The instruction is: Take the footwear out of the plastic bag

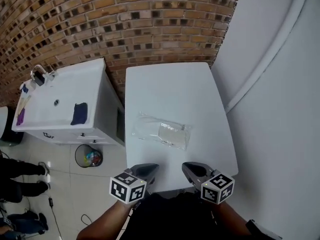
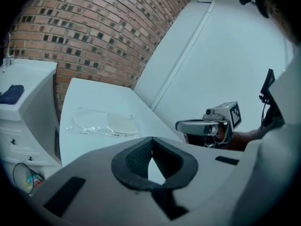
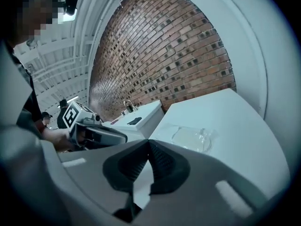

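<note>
Evidently pre-reach: left gripper [image 1: 150,170] and right gripper [image 1: 190,168] both closed, empty, facing the bag [image 1: 146,127] of probably pale slippers [image 1: 173,133] on the table [image 1: 167,84].

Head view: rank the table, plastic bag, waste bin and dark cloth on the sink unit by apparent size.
1. table
2. plastic bag
3. waste bin and dark cloth: these look close, and the bin stands farther from the camera, so I leave them unranked.

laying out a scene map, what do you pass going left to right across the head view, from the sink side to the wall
faucet → dark blue cloth → plastic bag → white pipe on the wall; the waste bin is left out, since it overlaps the cloth
</note>
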`<state>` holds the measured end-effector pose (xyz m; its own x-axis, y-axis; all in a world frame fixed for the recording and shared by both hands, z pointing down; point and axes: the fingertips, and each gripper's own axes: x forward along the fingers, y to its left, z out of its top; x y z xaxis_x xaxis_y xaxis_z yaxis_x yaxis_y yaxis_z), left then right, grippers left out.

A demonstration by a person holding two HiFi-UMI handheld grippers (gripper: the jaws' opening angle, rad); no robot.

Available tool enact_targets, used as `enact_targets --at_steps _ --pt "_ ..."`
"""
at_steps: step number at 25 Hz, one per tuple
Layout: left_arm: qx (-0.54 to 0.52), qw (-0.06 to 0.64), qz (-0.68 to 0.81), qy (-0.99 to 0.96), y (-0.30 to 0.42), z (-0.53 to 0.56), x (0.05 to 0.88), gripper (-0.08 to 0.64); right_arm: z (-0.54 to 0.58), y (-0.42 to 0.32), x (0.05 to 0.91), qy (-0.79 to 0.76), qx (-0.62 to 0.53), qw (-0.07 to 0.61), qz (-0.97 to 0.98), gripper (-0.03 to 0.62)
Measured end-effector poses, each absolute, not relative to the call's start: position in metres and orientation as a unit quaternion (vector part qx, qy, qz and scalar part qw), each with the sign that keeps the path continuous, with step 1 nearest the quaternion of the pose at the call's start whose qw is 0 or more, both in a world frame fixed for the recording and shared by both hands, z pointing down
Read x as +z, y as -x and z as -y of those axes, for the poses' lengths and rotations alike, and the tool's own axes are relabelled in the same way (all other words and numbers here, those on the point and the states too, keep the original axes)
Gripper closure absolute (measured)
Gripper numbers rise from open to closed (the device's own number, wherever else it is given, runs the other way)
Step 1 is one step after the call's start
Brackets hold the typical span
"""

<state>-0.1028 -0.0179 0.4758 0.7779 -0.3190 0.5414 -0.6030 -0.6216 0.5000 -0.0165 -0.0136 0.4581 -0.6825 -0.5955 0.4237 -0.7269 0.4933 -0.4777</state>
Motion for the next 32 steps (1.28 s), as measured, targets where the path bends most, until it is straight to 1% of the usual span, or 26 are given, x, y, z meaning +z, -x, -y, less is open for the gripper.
enact_targets --at_steps 3,7,11,16,18,21,26,29,32 --pt "0.217 0.342 0.232 -0.884 0.101 0.027 0.486 0.552 0.014 0.019 0.455 -0.408 0.304 0.107 0.854 0.589" --pt "0.216 0.339 0.222 -0.888 0.097 0.038 0.494 0.552 0.010 0.014 0.466 -0.433 0.275 0.158 0.844 0.589" --pt "0.213 0.319 0.242 -0.891 0.090 0.061 0.493 0.552 0.032 -0.005 0.473 -0.435 0.248 0.180 0.847 0.580" --pt "0.229 0.299 0.291 -0.879 0.088 0.093 0.507 0.552 0.060 -0.023 0.508 -0.404 0.227 0.256 0.848 0.561" --pt "0.240 0.284 0.308 -0.876 0.082 0.110 0.513 0.552 0.074 -0.029 0.522 -0.392 0.220 0.274 0.850 0.554" --pt "0.274 0.253 0.330 -0.867 0.075 0.140 0.534 0.552 0.096 -0.037 0.549 -0.376 0.203 0.304 0.851 0.541" --pt "0.349 0.228 0.320 -0.851 0.057 0.180 0.571 0.552 0.142 -0.058 0.586 -0.346 0.106 0.375 0.854 0.494" --pt "0.392 0.236 0.287 -0.842 0.042 0.176 0.601 0.551 0.163 -0.064 0.599 -0.327 0.053 0.402 0.853 0.489" --pt "0.423 0.237 0.286 -0.826 0.042 0.175 0.622 0.551 0.179 -0.066 0.608 -0.306 0.016 0.432 0.848 0.491"
